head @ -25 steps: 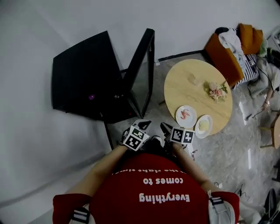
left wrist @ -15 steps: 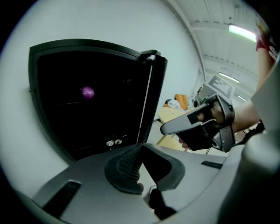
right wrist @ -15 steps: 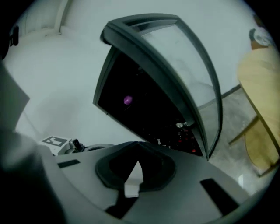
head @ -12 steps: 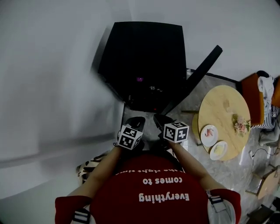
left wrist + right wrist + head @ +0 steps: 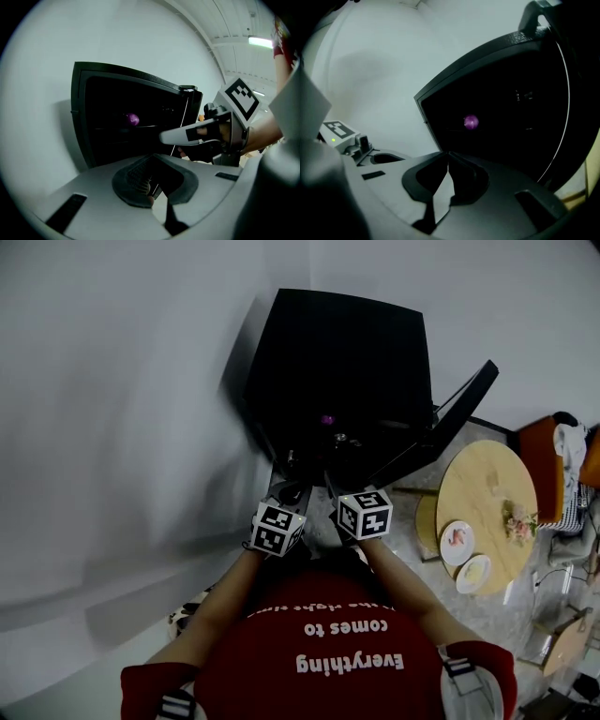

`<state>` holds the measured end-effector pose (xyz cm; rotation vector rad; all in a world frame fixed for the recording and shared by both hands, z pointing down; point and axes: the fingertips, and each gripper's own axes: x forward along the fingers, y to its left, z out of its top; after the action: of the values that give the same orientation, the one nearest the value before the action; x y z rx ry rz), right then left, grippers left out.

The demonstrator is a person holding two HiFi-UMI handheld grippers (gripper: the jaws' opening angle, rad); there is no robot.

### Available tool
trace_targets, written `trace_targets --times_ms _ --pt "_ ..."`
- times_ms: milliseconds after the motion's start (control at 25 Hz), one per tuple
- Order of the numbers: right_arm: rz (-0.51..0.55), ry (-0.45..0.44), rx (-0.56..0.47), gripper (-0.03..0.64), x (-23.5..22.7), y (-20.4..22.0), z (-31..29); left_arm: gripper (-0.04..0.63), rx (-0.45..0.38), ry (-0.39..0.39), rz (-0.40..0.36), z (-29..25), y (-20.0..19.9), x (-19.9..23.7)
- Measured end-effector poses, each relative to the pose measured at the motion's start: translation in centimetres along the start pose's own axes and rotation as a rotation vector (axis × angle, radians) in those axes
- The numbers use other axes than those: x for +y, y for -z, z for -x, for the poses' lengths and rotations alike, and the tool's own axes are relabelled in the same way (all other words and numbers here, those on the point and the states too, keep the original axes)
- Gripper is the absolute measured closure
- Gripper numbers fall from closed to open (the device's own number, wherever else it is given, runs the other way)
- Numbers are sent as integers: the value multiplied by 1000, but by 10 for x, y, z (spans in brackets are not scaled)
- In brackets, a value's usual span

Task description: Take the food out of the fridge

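The black fridge (image 5: 337, 362) is seen with its door (image 5: 450, 423) swung open to the right. Inside it, on a dark shelf, 1 small purple food item (image 5: 327, 419) is lying, apart from both grippers. The left gripper (image 5: 151, 180) and the right gripper (image 5: 447, 159) are held side by side just in front of the open fridge, both pointed toward its inside. The jaws of each gripper are pressed together, and nothing is grasped between them. At the right, a round wooden table (image 5: 487, 484) is placed, on which 2 plates (image 5: 457, 542) are set near its edge.
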<state>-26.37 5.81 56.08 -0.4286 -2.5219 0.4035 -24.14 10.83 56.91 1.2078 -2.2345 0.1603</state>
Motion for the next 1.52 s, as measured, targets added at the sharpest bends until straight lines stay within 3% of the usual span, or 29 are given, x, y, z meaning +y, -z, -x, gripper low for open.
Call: trace_targets --times_ms 120,200,360,600,1000,1160,1360,1520 --pt "71 76 -10 583 -3 -9 -13 589 -24 10 -11 0 -5 11" --pt "81 129 -14 465 -8 -17 -24 589 -32 24 -22 0 -6 17" --pt "100 260 -46 389 -24 -40 -44 589 -34 53 -40 2 -7 26" --pt "117 369 -46 370 -45 -73 -84 589 -36 66 -25 3 -6 38" --pt "118 482 38 368 -80 -85 -122 589 -18 45 22 8 7 52" --pt "120 463 42 380 -79 -80 -125 589 -13 47 26 8 12 53" --pt "124 358 -2 382 -53 -62 -110 589 -13 44 21 8 12 57" --pt "46 263 0 382 -31 -32 -86 589 -22 44 39 8 9 63"
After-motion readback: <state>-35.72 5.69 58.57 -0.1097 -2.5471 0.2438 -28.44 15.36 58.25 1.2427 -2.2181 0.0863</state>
